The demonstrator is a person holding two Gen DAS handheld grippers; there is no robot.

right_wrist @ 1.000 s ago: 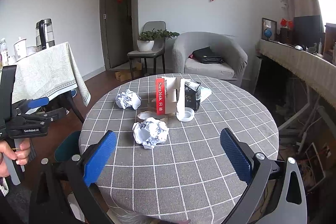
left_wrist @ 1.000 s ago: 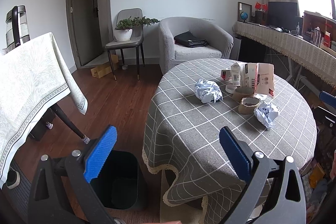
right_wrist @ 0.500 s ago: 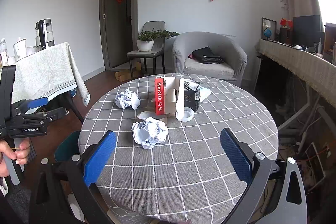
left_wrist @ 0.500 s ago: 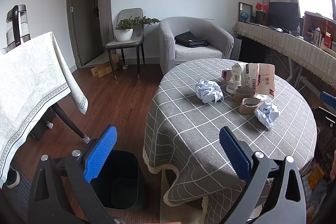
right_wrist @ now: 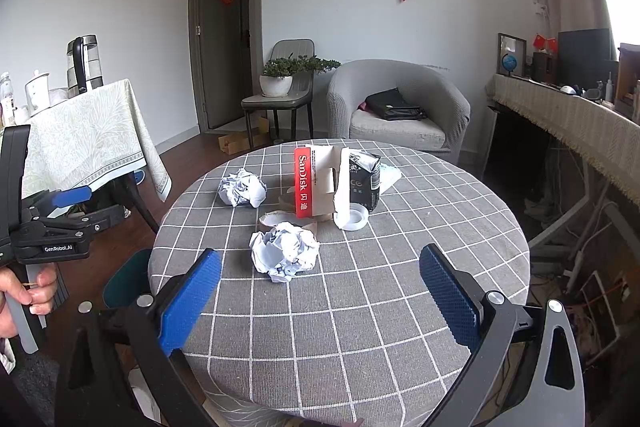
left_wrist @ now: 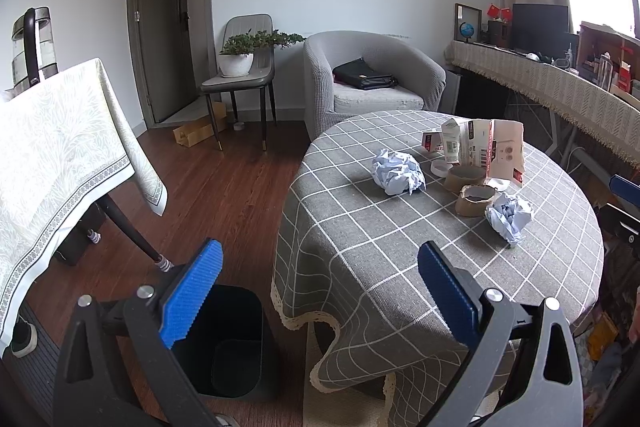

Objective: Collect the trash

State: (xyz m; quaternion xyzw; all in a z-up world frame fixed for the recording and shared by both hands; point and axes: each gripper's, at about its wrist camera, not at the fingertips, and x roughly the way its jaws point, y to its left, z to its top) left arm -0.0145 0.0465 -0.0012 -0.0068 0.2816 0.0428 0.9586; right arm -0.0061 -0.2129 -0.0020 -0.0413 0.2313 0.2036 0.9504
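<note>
A round table with a grey checked cloth [right_wrist: 360, 327] carries the trash: two crumpled paper balls [right_wrist: 285, 255] [right_wrist: 241, 187], a red and white SanDisk card box [right_wrist: 316, 181], a black carton [right_wrist: 365, 179], cardboard tape rings [left_wrist: 476, 199] and a white tape roll [right_wrist: 352, 217]. A black waste bin [left_wrist: 224, 343] stands on the floor left of the table. My left gripper [left_wrist: 316, 291] is open and empty, above the bin and the table's left edge. My right gripper [right_wrist: 320, 291] is open and empty, just short of the nearer paper ball.
A side table with a pale cloth [left_wrist: 52, 147] stands at the left. A grey chair with a potted plant [left_wrist: 240, 67] and a grey armchair [left_wrist: 372, 79] stand behind. A long sideboard [left_wrist: 560, 87] runs along the right wall.
Both grippers have drifted only slightly; the table objects sit a touch lower in both views. Nothing was taken hold of or let go.
</note>
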